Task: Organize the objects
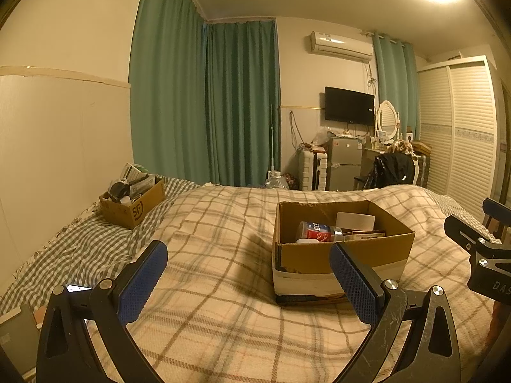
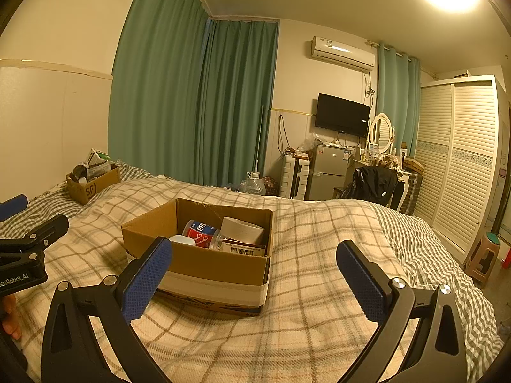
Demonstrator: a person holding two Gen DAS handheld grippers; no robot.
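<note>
Cardboard box [image 2: 198,255], centre frame on plaid bed [image 2: 303,319], holding bottle [image 2: 201,233]. Left gripper [image 1: 249,274] and right gripper [image 2: 255,274]: fingers apart, empty. You should approach level, straddling one item squarely.

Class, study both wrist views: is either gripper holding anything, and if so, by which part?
Nothing is held. The left gripper and right gripper are both open, empty, above the blanket near the cardboard box.

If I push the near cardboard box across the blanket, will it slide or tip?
The cardboard box is low and wide, so it probably won't tip. The soft, rumpled blanket will likely drag and bunch. The bottle lying inside may roll.
</note>
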